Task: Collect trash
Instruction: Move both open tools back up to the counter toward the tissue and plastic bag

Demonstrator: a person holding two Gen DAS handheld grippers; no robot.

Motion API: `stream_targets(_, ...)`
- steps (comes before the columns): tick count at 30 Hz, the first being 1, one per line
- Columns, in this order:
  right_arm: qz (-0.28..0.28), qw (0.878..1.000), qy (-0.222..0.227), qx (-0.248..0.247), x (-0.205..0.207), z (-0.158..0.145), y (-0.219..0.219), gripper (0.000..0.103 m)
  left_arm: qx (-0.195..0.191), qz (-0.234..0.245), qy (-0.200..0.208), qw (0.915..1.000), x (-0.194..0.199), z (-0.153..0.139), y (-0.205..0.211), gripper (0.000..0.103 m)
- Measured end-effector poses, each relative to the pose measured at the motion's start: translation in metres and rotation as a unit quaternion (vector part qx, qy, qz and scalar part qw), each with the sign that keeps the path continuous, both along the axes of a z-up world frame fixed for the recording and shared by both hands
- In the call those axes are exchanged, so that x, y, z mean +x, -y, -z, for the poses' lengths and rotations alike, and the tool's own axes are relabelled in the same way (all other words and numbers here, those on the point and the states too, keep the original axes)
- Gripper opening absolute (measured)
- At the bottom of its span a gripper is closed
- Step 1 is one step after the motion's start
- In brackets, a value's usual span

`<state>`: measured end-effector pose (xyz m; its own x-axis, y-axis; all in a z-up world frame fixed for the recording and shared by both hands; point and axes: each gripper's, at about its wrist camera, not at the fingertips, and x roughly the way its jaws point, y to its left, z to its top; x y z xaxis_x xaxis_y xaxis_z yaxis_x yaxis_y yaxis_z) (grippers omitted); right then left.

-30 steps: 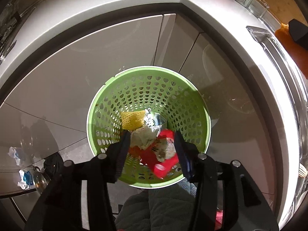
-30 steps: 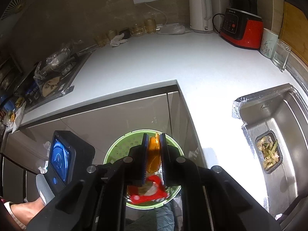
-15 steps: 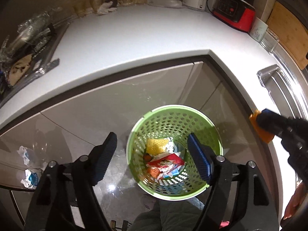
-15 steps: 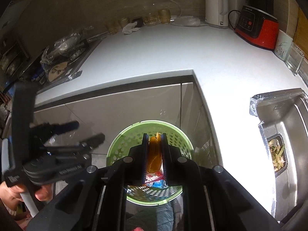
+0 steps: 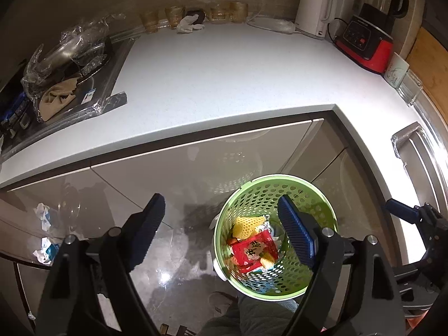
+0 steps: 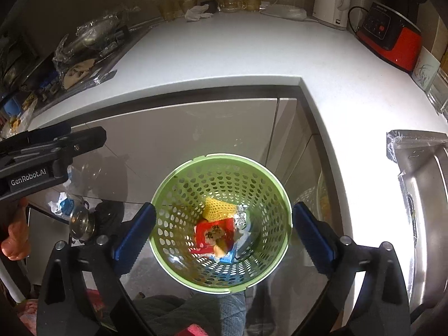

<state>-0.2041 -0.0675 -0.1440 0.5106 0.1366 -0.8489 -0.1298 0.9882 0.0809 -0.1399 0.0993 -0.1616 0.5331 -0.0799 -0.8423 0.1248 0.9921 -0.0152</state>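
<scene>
White speckled stone countertop (image 5: 224, 84) is sitting bare of litter; remaining crumpled wrappers (image 5: 43, 232) are lying low at left, easy to miss. Perforated green plastic basket (image 6: 221, 224) is standing on glossy floor, holding red packet (image 6: 214, 231) and yellow mesh. A careless swing risks tipping it. Right gripper (image 6: 221, 232) has just been opening, dropping the orange piece it pinched earlier; jaws apart, empty. Left gripper (image 5: 221, 232), also widening, is standing empty.

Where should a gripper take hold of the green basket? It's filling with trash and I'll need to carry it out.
Grip the green basket at its rim, coming straight down from above: it stands upright and open-topped, so one finger can go inside and one outside the thin perforated wall, probably on the near edge.
</scene>
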Motion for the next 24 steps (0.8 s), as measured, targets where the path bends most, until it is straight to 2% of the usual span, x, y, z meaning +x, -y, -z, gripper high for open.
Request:
stream_targets(1,0.002,1.000,0.005,-0.002,0.001,-0.005,0.001,0.099,-0.001,0.000,0.001,1.0000,0.001,-0.001,0.001,0.084)
stream_targets(12,0.052,0.996,0.072,-0.014,0.041,-0.064,0.040,0.101,-0.005,-0.002,0.049,0.9988,0.040,-0.038,0.009,0.093)
stream_targets(17,0.068,0.994,0.089,-0.009,0.080,-0.081,0.060,0.101,-0.005,-0.010,0.066,0.9977,0.081,-0.052,0.010,0.095)
stream_targets(24,0.066,0.993,0.096,-0.014,0.159,-0.091,0.081,0.101,-0.017,-0.045,0.062,0.9969,0.160,-0.057,0.005,0.095)
